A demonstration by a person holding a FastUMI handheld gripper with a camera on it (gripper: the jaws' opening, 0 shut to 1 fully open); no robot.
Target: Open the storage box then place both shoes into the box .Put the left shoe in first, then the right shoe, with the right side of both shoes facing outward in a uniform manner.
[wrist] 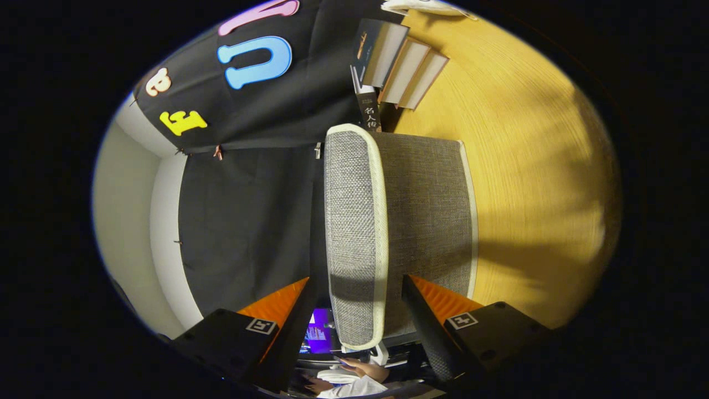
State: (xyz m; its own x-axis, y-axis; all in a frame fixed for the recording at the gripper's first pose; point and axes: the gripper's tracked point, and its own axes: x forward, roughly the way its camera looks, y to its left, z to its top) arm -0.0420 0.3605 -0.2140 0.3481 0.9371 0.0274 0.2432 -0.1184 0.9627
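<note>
One view to go on, the gripper view, and it's rolled roughly a quarter turn, so the desk [532,166] reads as a wood plane to my right of the box.

Tongs [354,310] are spread apart, fingers either side of the storage box's lid [354,221]. I can't confirm either pad is touching fabric, so I'm calling them released, not clamped.

The storage box [426,210] is grey woven fabric with pale piping, sitting on the desk just ahead of the fingers. The lid looks swung up and stands edge-on between them. My read: we're in the open-the-box step, lid raised or nearly so.

No shoe has been handled yet as far as I can judge. A pale object [426,6] at the far end of the desk could be one; too cropped to tell.

Next move, as I see it: get the lid to stay open, back off, then find the left shoe.

Around: a row of books [399,66] stands beyond the box, near it. A person's hand [360,368] and a lit screen [318,331] show beyond the lid's edge, between the fingers. Books crowd the far side, so keep clear there.
</note>
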